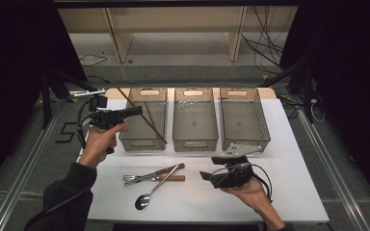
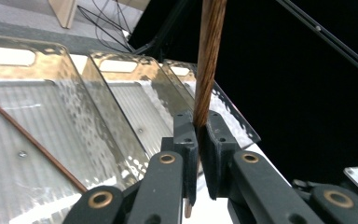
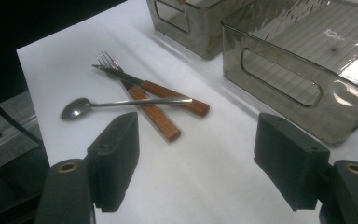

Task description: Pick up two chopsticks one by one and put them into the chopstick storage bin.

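Note:
My left gripper (image 1: 138,111) hangs over the left edge of the left clear bin (image 1: 142,143) and is shut on a brown chopstick (image 1: 155,131) that slants across that bin. In the left gripper view the chopstick (image 2: 209,56) rises from between the closed jaws of the left gripper (image 2: 199,126), and a second chopstick (image 2: 32,140) lies inside the bin (image 2: 9,56). My right gripper (image 1: 204,175) rests low over the table, jaws wide and empty. Beyond the right gripper (image 3: 196,123) lie a fork (image 3: 105,60), a wooden-handled knife (image 3: 177,99) and a spoon (image 3: 74,108).
A middle bin (image 1: 195,143) and a right bin (image 1: 237,92) stand in a row beside the left one on the white table (image 1: 294,192). The fork (image 1: 130,179), knife (image 1: 171,168) and spoon (image 1: 142,201) lie crossed near the front. Cables lie on the floor behind.

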`<state>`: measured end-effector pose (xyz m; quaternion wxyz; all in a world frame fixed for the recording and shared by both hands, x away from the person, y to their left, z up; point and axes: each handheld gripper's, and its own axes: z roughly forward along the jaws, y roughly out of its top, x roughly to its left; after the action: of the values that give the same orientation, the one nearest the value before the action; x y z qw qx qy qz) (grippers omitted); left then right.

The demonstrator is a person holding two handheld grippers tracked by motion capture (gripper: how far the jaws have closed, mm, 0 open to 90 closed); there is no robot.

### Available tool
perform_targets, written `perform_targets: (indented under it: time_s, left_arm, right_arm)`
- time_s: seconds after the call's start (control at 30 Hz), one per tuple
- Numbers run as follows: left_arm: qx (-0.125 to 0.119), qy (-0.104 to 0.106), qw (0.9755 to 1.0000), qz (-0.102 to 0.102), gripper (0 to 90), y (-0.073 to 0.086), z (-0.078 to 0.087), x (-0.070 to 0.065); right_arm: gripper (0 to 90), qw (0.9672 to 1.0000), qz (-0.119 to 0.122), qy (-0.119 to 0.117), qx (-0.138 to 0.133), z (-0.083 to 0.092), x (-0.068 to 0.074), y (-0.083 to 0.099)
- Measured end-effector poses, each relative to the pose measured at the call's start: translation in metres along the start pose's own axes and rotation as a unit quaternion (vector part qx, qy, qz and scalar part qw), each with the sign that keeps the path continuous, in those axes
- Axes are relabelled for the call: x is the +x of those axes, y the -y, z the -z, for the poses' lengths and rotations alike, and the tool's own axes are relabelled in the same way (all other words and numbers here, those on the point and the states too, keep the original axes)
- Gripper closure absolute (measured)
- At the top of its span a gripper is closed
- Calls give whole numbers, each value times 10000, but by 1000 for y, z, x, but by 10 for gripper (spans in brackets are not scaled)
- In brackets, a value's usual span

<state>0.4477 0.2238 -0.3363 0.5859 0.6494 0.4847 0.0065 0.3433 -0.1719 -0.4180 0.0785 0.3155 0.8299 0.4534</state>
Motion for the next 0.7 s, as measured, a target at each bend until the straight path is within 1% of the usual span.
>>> perform_targets:
  time_s: [0.27,0.43,0.57,0.7]
  left_arm:
    - [60,-286,9995,98,844,-12,-4,19]
    - [123,-457,9987,161,844,-17,-11,27]
    - [171,-598,9979,194,844,-21,-17,33]
    - [225,-691,9970,262,844,-23,-23,38]
  right_arm:
    - [276,10000,10,-29,-73,4,1,2]
    - [260,9999,22,-124,-72,3,2,5]
    - [259,9999,28,-149,-65,3,3,6]
    - [259,9998,27,-171,-45,2,3,7]
